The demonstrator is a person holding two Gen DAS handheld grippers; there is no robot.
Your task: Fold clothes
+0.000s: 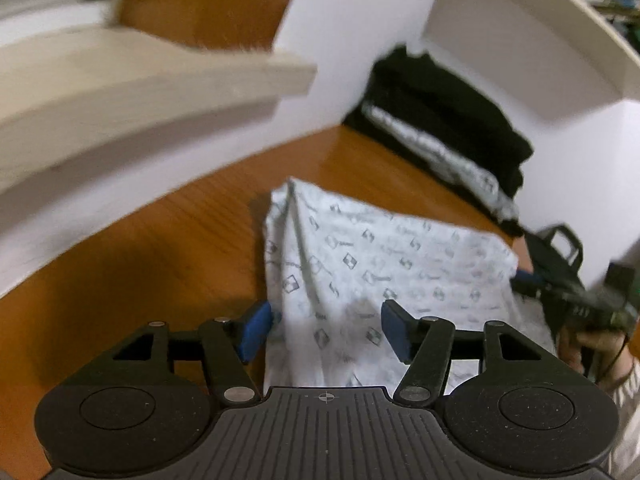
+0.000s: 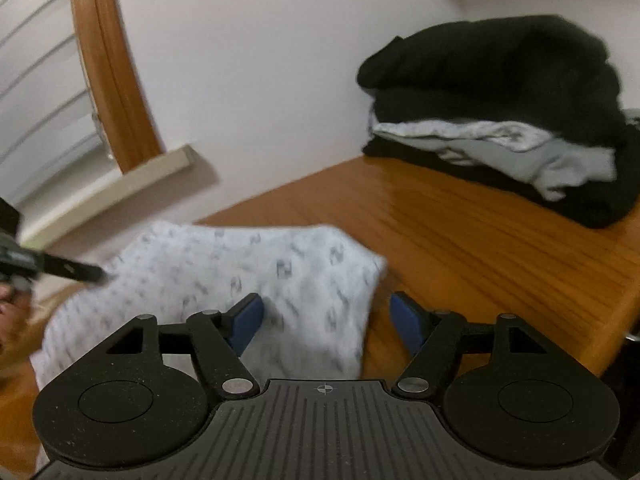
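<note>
We are in a home, most likely a bedroom or study corner. A varnished wooden table stands against plain white walls, and a stack of folded clothes, black with a grey and a printed piece between, sits on it by the wall. Beside us we see a window with a pale sill, a wooden frame and slatted blinds. A white shelf above carries what look like books, though blurred.
</note>
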